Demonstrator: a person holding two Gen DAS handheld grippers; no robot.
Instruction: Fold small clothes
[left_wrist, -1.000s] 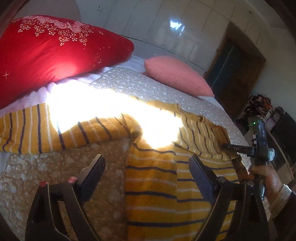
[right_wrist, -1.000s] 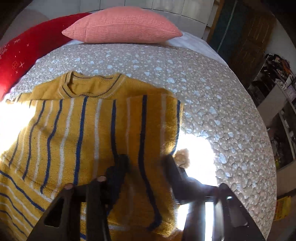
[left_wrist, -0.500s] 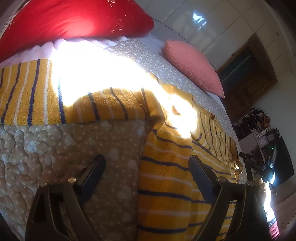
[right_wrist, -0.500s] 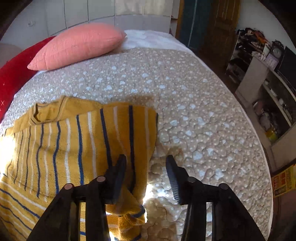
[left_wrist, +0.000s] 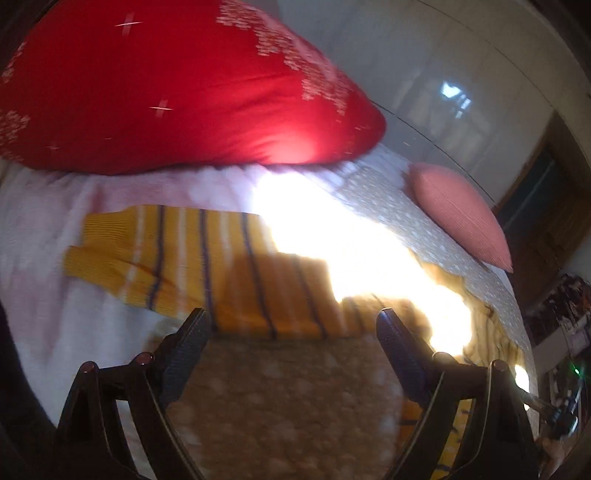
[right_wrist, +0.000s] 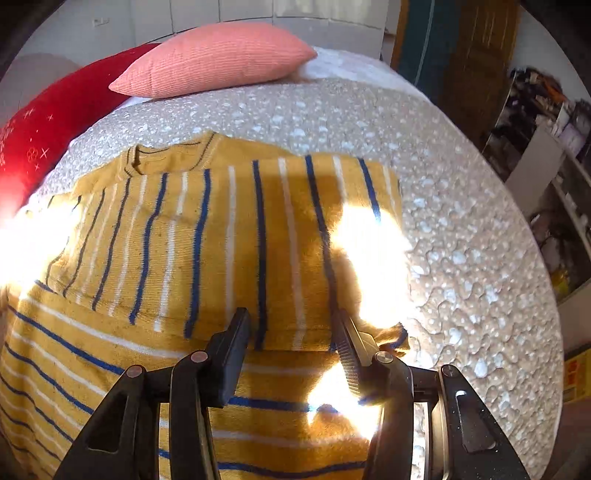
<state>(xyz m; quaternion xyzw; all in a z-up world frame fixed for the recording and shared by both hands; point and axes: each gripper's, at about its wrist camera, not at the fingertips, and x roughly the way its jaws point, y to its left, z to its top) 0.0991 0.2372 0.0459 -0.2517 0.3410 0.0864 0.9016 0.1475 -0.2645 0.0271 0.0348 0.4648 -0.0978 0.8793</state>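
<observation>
A yellow sweater with blue and white stripes lies flat on the bed, collar toward the pillows. Its right sleeve is folded across the chest. My right gripper is open and empty, fingers just above the folded sleeve's lower edge. In the left wrist view the other sleeve stretches out to the left, its cuff on the white sheet. My left gripper is open wide and empty, just short of that sleeve's near edge, above the quilt.
A red pillow and a pink pillow lie at the bed's head. The dotted quilt extends right of the sweater to the bed's edge. Shelves with clutter stand beyond. Strong sun glare hides part of the sweater.
My left gripper has swung left from the sweater's body toward the outstretched sleeve. My right gripper let go of the folded sleeve, opened, and has shifted back over its lower edge.
</observation>
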